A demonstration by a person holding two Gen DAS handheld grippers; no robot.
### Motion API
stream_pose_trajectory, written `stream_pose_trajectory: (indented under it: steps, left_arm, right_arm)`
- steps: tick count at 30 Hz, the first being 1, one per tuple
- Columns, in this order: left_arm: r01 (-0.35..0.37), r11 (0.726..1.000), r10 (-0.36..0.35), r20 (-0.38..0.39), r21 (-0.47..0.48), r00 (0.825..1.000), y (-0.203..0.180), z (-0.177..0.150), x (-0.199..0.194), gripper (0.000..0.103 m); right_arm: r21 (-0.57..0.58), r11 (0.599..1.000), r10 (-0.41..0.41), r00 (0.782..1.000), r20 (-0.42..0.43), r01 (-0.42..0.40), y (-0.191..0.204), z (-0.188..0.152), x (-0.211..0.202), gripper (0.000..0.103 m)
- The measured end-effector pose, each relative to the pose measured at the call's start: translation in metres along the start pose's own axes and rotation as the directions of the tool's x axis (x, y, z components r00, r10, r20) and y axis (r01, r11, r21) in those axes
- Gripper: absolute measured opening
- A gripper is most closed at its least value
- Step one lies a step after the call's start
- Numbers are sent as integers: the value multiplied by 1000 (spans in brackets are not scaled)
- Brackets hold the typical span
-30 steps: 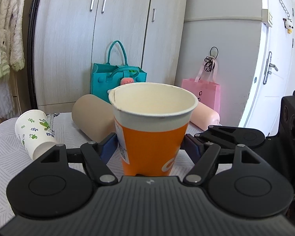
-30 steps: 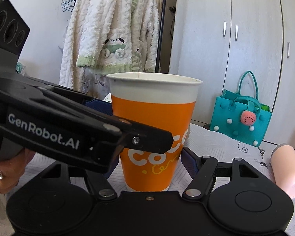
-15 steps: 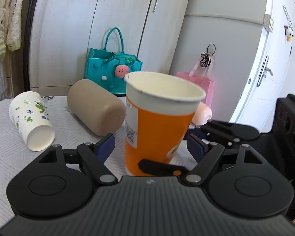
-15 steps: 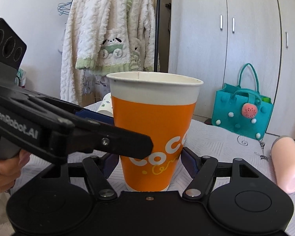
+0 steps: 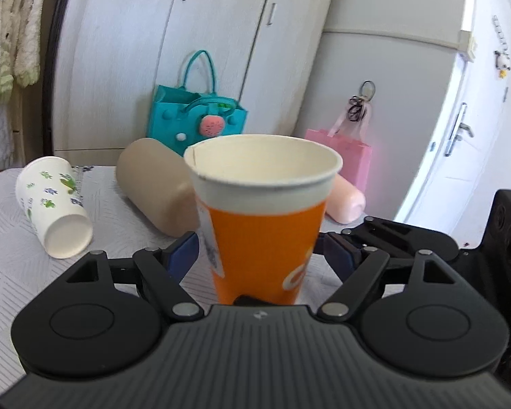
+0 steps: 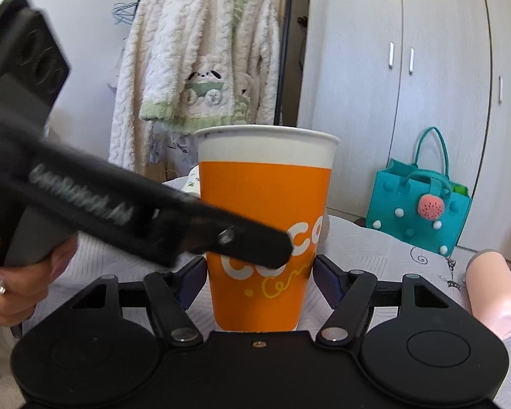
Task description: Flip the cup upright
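An orange paper cup (image 5: 265, 225) with a white rim stands upright, mouth up, on the white patterned tablecloth (image 5: 10, 259). It also shows in the right wrist view (image 6: 265, 238). My left gripper (image 5: 260, 250) is open, its blue pads on either side of the cup with gaps. My right gripper (image 6: 255, 277) is open around the cup's lower half, also with gaps. The left gripper's black body (image 6: 136, 218) crosses in front of the cup in the right wrist view.
A white leaf-print cup (image 5: 52, 206), a beige cup (image 5: 156, 187) and a pink cup (image 5: 345, 201) lie on their sides behind. A teal bag (image 5: 196, 119) and pink bag (image 5: 349, 156) stand by the wardrobe. A white robe (image 6: 201, 64) hangs at left.
The left gripper has swung around the cup, which now stands straight after looking tilted half a second ago. Both grippers stay open around it.
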State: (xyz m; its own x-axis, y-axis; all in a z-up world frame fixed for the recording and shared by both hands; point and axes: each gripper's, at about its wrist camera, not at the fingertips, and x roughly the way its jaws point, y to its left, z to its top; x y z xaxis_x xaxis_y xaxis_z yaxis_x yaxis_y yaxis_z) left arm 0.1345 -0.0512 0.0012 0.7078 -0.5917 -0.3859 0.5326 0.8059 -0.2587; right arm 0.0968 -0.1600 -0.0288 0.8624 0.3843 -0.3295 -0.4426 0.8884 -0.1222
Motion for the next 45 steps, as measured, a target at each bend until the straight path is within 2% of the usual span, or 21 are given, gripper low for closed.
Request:
stream_pose_trajectory:
  steps: [2,5,10,14,19,23,30,37,45]
  left_arm:
    - [6,1000,-7,19,25,1000,-5,-4,-3,77]
    - [-26,996,22,51,83,998,-14,-6,-3,75]
    - [-82,991,75,66,109,995,-14,0,1,75]
    - [-87,992,84,42,91,996,-6,1,4,74]
    - [-63,996,62,18,63,998,0,-2,3,77]
    - [-60,997,60,3,53,998,2,-2,1,84]
    - [-79,997,79,-34,11,996,3,-1,-14,88]
    - [-167,986,166,-87,-6,982,-4,3,-44,93]
    - [-288,957,285,-110,-19,952,-20,12,-82,97]
  right_arm:
    - [-30,999,-14,1000,7,14,4,-3,-3,74]
    - [-42,998,-39,999,13,39,4,-6,-3,74]
    - [42,999,-5,1000,13,4,-7,2,6,74]
    - [83,996,39,999,-19,-38,-13,6,17,74]
    - [43,999,35,999,-21,-34,-7,6,19,75]
    - [42,999,18,1000,-16,-17,-7,5,15,88]
    - [56,998,9,1000,-16,-8,-9,6,-2,92]
    - [99,995,-24,999,-22,26,-9,9,-37,95]
    - [126,989,-75,997,-18,76,-1,23,-82,99]
